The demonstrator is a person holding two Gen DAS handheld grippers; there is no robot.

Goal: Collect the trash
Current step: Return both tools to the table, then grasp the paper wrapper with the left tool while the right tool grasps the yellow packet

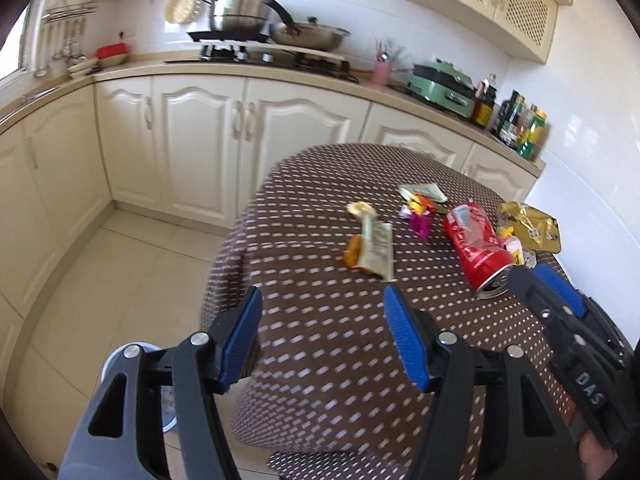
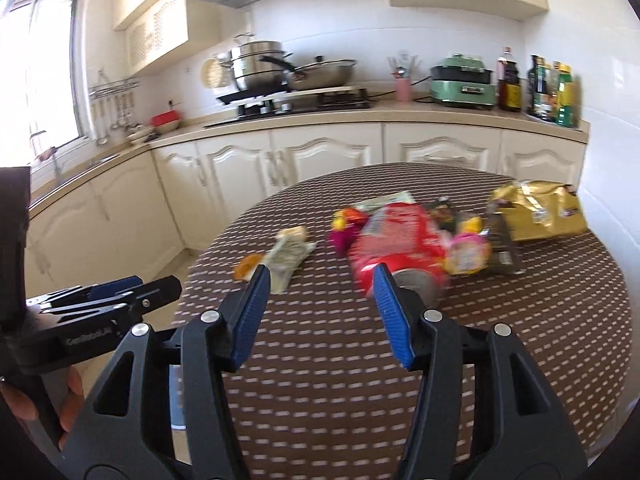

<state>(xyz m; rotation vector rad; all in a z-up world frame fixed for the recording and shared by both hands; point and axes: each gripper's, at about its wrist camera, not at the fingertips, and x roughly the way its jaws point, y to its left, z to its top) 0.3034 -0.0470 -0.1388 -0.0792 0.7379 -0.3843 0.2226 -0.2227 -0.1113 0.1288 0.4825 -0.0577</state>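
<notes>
Two open tools (image 1: 320, 336) (image 2: 318, 314) above table edge (image 1: 240, 248)

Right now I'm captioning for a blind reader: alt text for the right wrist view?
The open, empty right gripper hovers over a brown dotted table strewn with trash: a crushed red can, wrappers and a gold bag. Behind are cream kitchen cabinets.

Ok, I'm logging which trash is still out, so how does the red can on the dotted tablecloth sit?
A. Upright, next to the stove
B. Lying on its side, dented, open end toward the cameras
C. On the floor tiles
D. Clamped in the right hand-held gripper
B: the red can lies crushed on its side on the table, its open end facing the cameras, and neither hand-held gripper holds it.
</notes>
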